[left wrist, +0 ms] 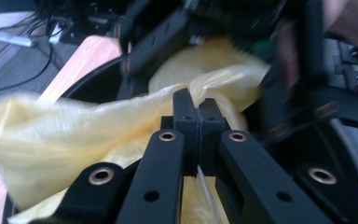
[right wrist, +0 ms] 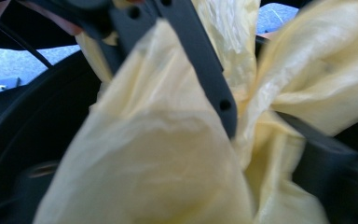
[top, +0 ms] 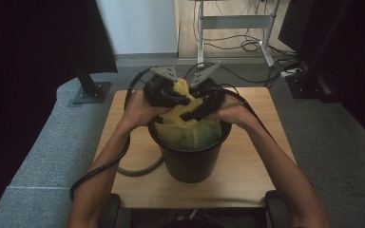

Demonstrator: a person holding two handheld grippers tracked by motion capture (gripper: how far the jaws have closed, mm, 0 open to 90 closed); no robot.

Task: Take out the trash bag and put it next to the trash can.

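Observation:
A black bin stands on a wooden table, lined with a yellow plastic bag. The bag's top is gathered into a bunch above the rim. My left gripper comes in from the left and is shut on a fold of the bag, which is pinched between its jaw tips. My right gripper reaches in from the right, just beside the left one. In the right gripper view the bag drapes blurred over its jaws and hides them. A black link of the left gripper crosses in front.
A grey cable loop lies on the table left of the bin. Grey carpet surrounds the small table. A dark stand with a base plate is at the back left. A white desk frame and loose cables are at the back.

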